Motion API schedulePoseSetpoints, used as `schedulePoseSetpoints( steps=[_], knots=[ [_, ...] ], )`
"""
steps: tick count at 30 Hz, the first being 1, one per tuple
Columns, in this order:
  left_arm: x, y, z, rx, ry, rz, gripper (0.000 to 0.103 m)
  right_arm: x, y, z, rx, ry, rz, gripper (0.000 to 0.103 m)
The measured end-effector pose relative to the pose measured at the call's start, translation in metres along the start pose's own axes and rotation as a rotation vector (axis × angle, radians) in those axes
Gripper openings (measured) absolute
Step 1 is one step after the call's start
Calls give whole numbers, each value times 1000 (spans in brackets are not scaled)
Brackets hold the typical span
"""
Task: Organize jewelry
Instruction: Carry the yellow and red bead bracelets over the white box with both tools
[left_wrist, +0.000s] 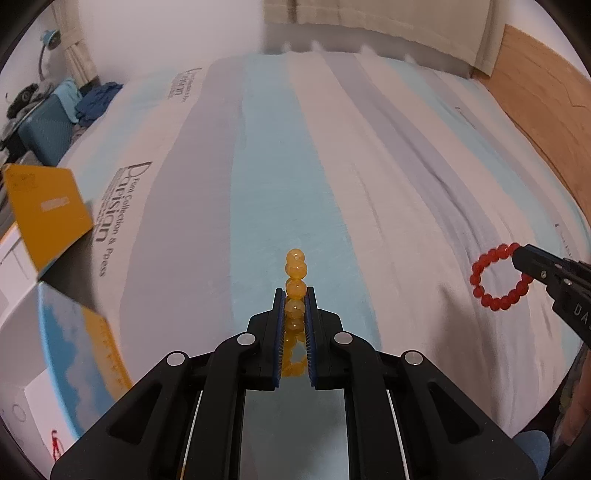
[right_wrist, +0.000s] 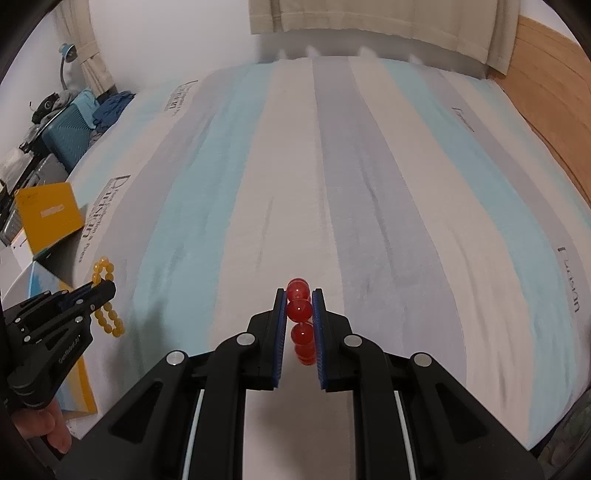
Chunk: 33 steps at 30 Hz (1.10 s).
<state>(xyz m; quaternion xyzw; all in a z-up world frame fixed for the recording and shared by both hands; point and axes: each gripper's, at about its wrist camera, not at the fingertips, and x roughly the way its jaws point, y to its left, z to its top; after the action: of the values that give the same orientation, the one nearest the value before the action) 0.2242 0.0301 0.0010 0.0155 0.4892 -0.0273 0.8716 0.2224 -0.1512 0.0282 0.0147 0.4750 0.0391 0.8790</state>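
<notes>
Our left gripper (left_wrist: 294, 295) is closed tight on the yellow bead bracelet (left_wrist: 295, 273), pinching it edge-on so its beads stack in a line between the blue pads. Our right gripper (right_wrist: 299, 299) is clamped the same way on the red bead bracelet (right_wrist: 300, 308). Both bracelets hang in the air above the striped bed sheet (left_wrist: 332, 155). From each wrist view we see only a few beads of our own bracelet; the rest sits behind the fingers. At far left an orange box (left_wrist: 48, 206) and a blue-and-white box (left_wrist: 70, 354) lie blurred, partly cut off.
</notes>
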Motion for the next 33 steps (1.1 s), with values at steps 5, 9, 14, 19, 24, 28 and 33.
schedulePoseSetpoints(
  steps=[5, 9, 14, 19, 24, 28, 33],
  knots=[
    [-22, 11, -4, -15, -9, 0, 9, -17, 15, -4, -19, 8, 6, 13],
    [-40, 20, -8, -22, -21, 6, 9, -26, 28, -7, -29, 23, 30, 13],
    [-64, 35, -17, -35, -36, 26, 9, -42, 47, -13, -43, 9, 46, 13],
    [-87, 53, -26, -53, -55, 32, 9, -60, 73, -17, -75, -10, 67, 13],
    [-110, 73, -36, -75, -73, 52, 9, -75, 98, -20, -101, -27, 81, 13],
    [-127, 94, -47, -98, -82, 75, 9, -87, 123, -22, -129, -42, 99, 13],
    [-143, 117, -60, -122, -94, 100, 9, -100, 153, -24, -163, -61, 128, 13]
  ],
)
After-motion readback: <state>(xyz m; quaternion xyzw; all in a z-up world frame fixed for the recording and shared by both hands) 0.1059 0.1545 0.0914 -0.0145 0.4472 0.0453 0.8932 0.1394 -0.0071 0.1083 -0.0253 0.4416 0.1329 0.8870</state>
